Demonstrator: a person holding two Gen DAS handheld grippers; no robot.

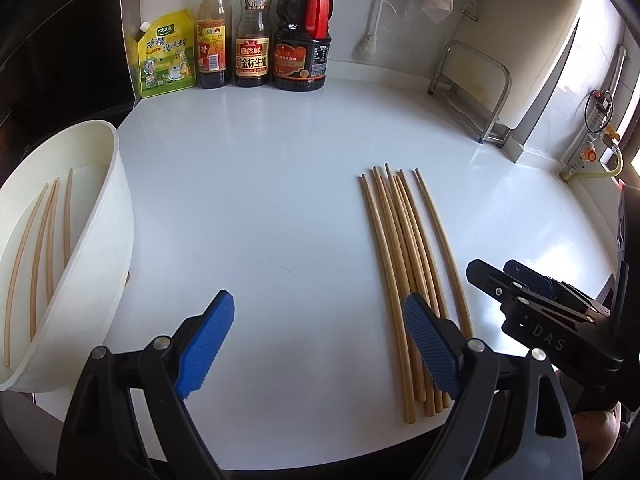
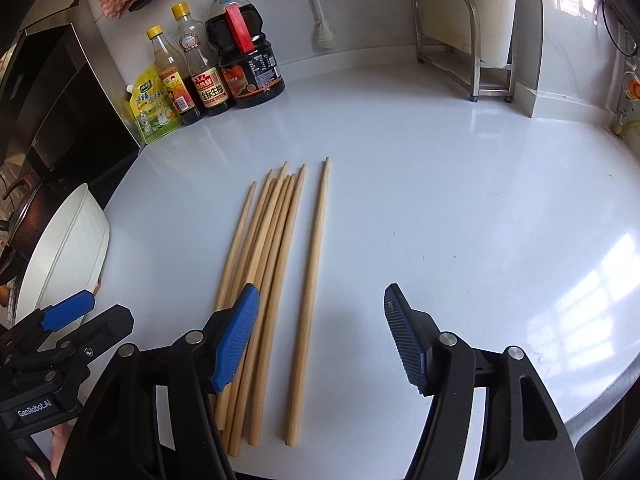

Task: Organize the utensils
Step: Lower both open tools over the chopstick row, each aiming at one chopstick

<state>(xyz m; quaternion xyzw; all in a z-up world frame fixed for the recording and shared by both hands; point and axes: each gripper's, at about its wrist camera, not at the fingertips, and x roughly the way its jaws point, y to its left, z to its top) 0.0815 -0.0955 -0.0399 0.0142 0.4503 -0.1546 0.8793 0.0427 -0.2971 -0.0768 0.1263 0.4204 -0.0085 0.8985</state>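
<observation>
Both hand-held grippers, left and right, hang spread above pale wooden chopsticks; best pinch the lone rightmost stick, then carry it to the white plastic tub.

My white countertop carries a loose bundle of wooden chopsticks, one lying just apart on the right. A white container sits at its left edge. Sauce bottles, a yellow pouch and a metal rack stand along the back.
</observation>
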